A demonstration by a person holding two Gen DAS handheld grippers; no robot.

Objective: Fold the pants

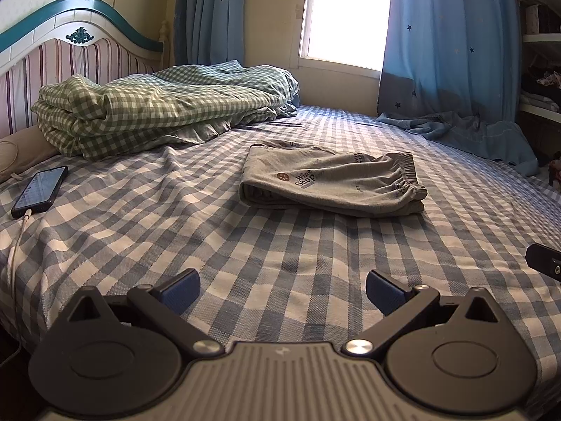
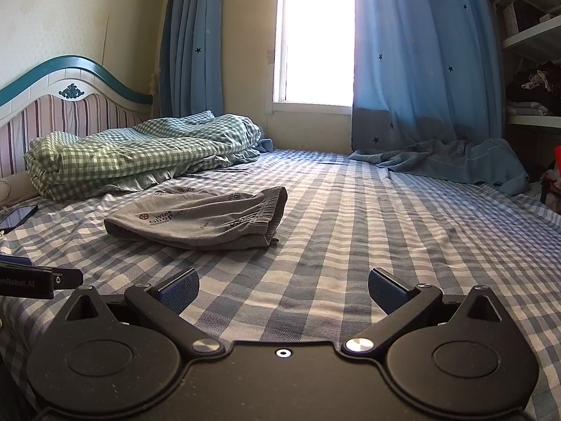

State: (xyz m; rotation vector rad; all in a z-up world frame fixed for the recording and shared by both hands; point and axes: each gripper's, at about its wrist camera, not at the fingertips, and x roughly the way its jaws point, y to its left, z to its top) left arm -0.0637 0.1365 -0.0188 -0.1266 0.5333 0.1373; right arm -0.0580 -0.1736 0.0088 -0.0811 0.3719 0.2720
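Grey pants (image 1: pixel 333 182) with printed lettering lie folded in a compact stack on the blue-and-white checked bed sheet (image 1: pixel 280 245), waistband to the right. They also show in the right wrist view (image 2: pixel 203 221), ahead and to the left. My left gripper (image 1: pixel 282 289) is open and empty, low over the sheet, well short of the pants. My right gripper (image 2: pixel 284 289) is open and empty, also short of the pants. Part of the left gripper shows at the left edge of the right wrist view (image 2: pixel 38 280).
A folded green checked quilt (image 1: pixel 154 108) lies by the striped headboard (image 1: pixel 70 59). A phone (image 1: pixel 40 187) on a cable lies at the left. A blue curtain (image 1: pixel 445 45) and blue cloth (image 1: pixel 470 129) sit at the far right, by shelves (image 2: pixel 533 70).
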